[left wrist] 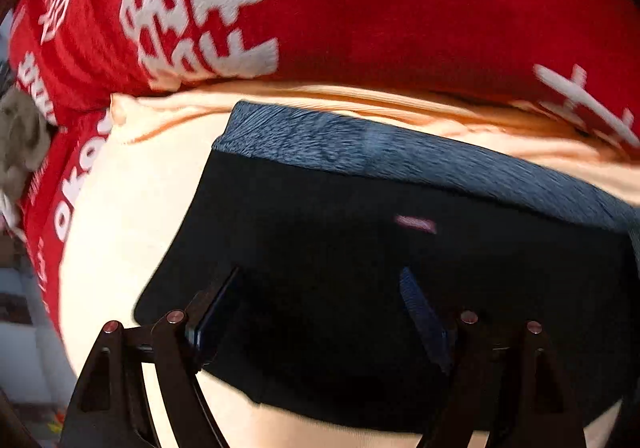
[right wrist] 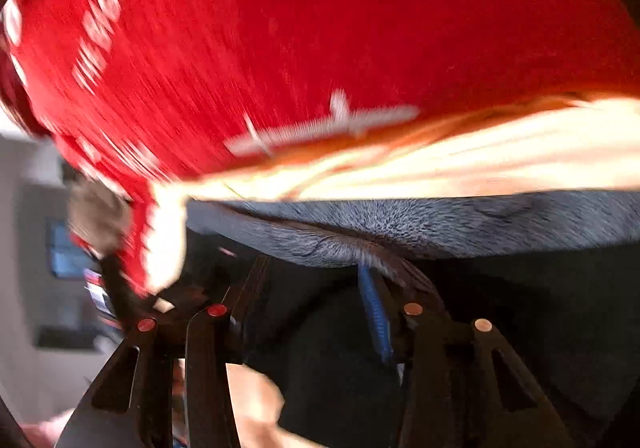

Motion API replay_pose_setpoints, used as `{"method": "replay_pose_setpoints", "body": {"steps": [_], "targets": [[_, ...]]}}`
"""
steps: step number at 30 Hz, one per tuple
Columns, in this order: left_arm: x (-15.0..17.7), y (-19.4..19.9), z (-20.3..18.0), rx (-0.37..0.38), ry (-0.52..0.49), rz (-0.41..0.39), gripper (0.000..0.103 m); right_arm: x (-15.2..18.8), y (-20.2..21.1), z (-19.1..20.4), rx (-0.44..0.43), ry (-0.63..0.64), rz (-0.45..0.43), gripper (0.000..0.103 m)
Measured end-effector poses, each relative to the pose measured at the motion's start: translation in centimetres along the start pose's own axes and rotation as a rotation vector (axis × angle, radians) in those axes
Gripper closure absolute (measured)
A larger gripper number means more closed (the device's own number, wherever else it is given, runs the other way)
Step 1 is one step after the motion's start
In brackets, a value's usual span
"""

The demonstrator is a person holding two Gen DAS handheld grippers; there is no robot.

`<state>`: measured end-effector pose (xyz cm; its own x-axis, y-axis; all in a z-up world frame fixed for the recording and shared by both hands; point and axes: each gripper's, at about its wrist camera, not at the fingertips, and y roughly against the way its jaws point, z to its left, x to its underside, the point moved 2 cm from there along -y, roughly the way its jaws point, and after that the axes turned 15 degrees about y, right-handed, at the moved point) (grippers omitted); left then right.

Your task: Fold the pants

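Here, in the left wrist view, the black pants [left wrist: 360,268] lie flat on a cream cloth [left wrist: 120,208], their grey waistband [left wrist: 360,144] running from ten o'clock to three o'clock across the middle. The left gripper [left wrist: 320,308] hangs over the dark cloth with its jaws standing wide; both fingers [left wrist: 216,312] rest above or on the fabric, and nothing is pinched between them. To do this step well, I reckon each gripper should take a waistband corner, catching both layers, and both should lift together so the fold lands square. A red cloth with white lettering [left wrist: 360,8] fills the twelve o'clock half, and a grey-brown bundle [left wrist: 20,144] sits at nine o'clock. I count one pair of pants, one cream cloth, one red cloth and one bundle.

In the right wrist view, much blurred, the right gripper [right wrist: 312,288] points at the same waistband [right wrist: 440,228], which crosses from nine to three o'clock just above its tips. Its jaws are part open. The blue-padded finger [right wrist: 374,312] touches a puckered ridge of waistband, though I cannot tell whether cloth is truly gripped. The pants [right wrist: 520,328] spread toward four o'clock, with the cream cloth [right wrist: 440,160] and the red cloth [right wrist: 320,28] above them. The count matches: one of each.
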<state>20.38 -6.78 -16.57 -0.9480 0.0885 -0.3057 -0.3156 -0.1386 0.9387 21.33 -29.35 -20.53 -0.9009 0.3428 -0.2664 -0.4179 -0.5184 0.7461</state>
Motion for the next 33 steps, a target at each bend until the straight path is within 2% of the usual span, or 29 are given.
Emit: {"method": "replay_pose_setpoints", "body": {"steps": [3,5,7,11,14,17,21,25,27,30,32,33], "targets": [[1.2,2.5,-1.3,0.005,-0.067,-0.005,0.022,1.4,4.4,-0.5,-0.003,0.003,-0.059,0.048],[2.5,3.6,-2.8,0.05,-0.096,0.007,0.022,3.1,7.0,-0.8,-0.004,-0.029,-0.096,0.046],[3.8,5.4,-4.3,0.101,-0.13,0.026,0.022,5.8,9.6,-1.8,0.007,-0.077,-0.122,0.038],[7.8,8.7,-8.1,0.239,-0.234,0.098,0.022,13.2,14.4,-4.6,0.11,-0.176,-0.12,0.038],[11.6,11.0,-12.4,0.358,-0.345,0.131,0.022,20.8,17.7,-6.5,0.188,-0.325,-0.125,0.038],[14.3,11.7,-15.9,0.443,-0.44,0.178,0.022,27.4,20.0,-7.4,0.244,-0.457,-0.149,0.038],[18.6,12.6,-20.6,0.581,-0.496,0.287,0.022,36.4,21.9,-8.1,0.349,-0.596,-0.163,0.038],[21.5,11.7,-22.8,0.58,-0.54,0.331,0.022,41.6,21.9,-8.7,0.433,-0.685,-0.192,0.038],[22.4,11.7,-23.4,0.585,-0.543,0.342,0.022,43.3,21.3,-9.1,0.427,-0.726,-0.21,0.038],[23.8,11.8,-24.4,0.606,-0.544,0.35,0.022,44.8,21.0,-10.1,0.368,-0.754,-0.233,0.039],[23.6,11.2,-24.5,0.634,-0.539,0.361,0.022,44.7,20.8,-10.2,0.289,-0.746,-0.275,0.043],[24.0,10.9,-24.7,0.642,-0.536,0.363,0.022,44.5,20.8,-10.3,0.269,-0.745,-0.277,0.05]]}}
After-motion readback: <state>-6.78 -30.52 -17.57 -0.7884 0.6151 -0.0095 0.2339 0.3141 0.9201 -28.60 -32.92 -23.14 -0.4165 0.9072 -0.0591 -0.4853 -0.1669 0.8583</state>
